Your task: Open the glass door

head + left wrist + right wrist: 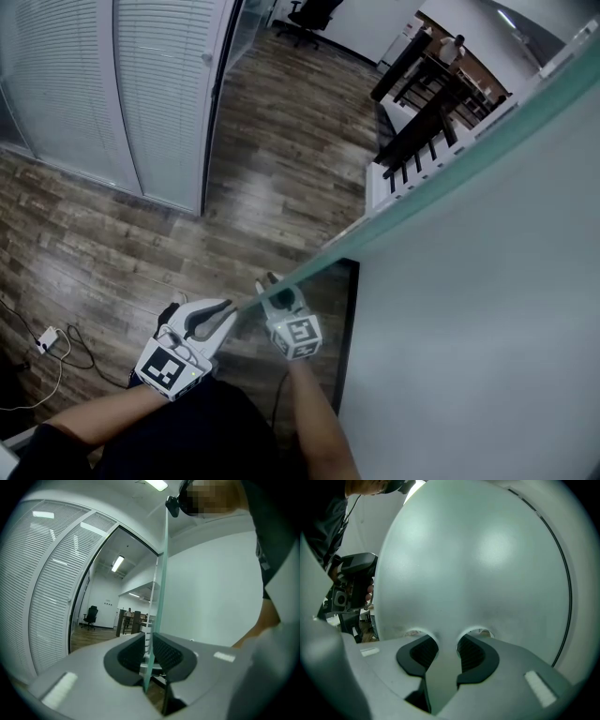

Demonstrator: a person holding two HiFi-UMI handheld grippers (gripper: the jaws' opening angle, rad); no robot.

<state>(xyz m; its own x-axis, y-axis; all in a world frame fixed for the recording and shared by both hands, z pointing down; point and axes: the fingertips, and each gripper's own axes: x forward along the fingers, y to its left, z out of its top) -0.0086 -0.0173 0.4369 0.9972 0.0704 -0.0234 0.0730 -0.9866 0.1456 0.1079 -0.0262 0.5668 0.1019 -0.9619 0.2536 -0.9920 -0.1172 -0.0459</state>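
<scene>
Nearest in, the left gripper has its jaws closed on the free edge of the glass door. The thin greenish pane runs straight up between the pads, so this looks like the hand placed to haul the edge round. Just beside it, the right gripper has its jaws apart with nothing between them, tips up against the frosted face of the pane. That reads as a pushing or bracing hand, adding force without needing a pinch.

From the head view the two sit close together at that free edge, forearms reaching in from below. The door looks partly open — its edge cuts a diagonal across the view and the frosted panel fills the right side.

Beyond it, the wood floor lies bare where the door would swing, and a cable trails off to the left, well apart from it. Further on stands a partition with blinds — and past that, an office chair and dark tables in the open room.
</scene>
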